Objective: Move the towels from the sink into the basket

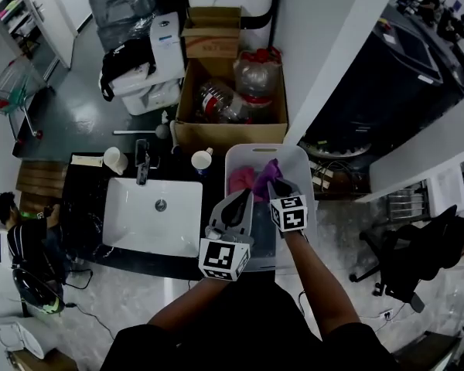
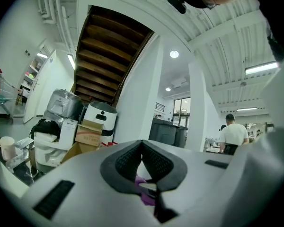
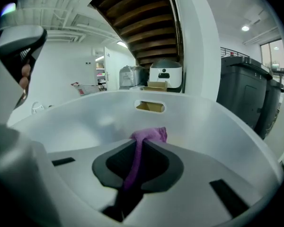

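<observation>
The white basket stands right of the white sink, whose basin shows no towel. My right gripper is over the basket, shut on a purple towel. In the right gripper view the purple towel runs between the pads and pokes out past the tips, with the basket wall all around. A pink towel lies inside the basket. My left gripper hovers over the basket's left edge. Its pads meet at the tips, nothing between them, and the purple cloth shows below.
A cardboard box with plastic bottles stands behind the basket. Two cups and the faucet sit on the dark counter behind the sink. A person crouches at the far left. An office chair is at the right.
</observation>
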`<action>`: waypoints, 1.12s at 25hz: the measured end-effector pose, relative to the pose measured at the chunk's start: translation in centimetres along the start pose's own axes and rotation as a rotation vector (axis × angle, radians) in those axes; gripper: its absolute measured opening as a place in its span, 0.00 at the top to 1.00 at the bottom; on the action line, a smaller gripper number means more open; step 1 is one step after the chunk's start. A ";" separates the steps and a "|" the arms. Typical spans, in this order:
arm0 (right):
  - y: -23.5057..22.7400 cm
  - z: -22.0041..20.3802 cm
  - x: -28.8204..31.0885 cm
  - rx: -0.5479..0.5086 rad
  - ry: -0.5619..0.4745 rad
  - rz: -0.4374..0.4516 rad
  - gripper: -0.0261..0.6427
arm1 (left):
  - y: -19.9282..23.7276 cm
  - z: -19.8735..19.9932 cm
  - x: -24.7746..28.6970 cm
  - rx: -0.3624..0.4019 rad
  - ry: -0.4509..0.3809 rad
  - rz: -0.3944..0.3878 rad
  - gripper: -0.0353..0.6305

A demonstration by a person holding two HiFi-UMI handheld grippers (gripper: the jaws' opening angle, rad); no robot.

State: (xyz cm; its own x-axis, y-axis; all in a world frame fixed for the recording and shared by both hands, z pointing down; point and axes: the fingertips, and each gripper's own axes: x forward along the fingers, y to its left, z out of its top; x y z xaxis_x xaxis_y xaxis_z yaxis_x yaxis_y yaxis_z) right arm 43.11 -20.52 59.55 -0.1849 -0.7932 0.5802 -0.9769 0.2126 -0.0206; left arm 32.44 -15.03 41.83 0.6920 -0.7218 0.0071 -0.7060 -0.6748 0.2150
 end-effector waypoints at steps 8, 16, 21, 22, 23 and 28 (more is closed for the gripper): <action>-1.7 -5.2 3.8 -0.002 0.170 -0.030 0.89 | -0.8 -1.4 1.6 -0.013 0.037 0.003 0.93; -2.5 -8.7 7.2 0.042 0.248 -0.036 0.89 | -1.3 -3.0 2.9 -0.008 0.097 0.012 0.93; -2.7 -10.3 8.1 0.018 0.279 -0.043 0.89 | -1.2 -2.8 2.6 -0.013 0.099 0.029 0.93; -2.8 -10.7 8.2 0.022 0.287 -0.044 0.89 | -1.2 -2.9 2.5 -0.015 0.101 0.033 0.93; -2.8 -11.1 8.3 0.024 0.294 -0.044 0.89 | -1.3 -2.9 2.4 -0.014 0.104 0.036 0.93; -2.7 -11.6 8.8 0.034 0.288 -0.039 0.89 | -1.5 -2.7 2.2 0.061 0.095 0.035 0.93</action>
State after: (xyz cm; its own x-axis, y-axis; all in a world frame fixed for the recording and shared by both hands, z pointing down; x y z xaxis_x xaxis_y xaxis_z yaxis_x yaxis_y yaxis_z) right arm 45.37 -21.48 74.13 -0.1143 -0.6047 0.7882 -0.9866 0.1623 -0.0186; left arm 35.46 -15.15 44.17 0.6760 -0.7291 0.1064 -0.7357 -0.6597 0.1534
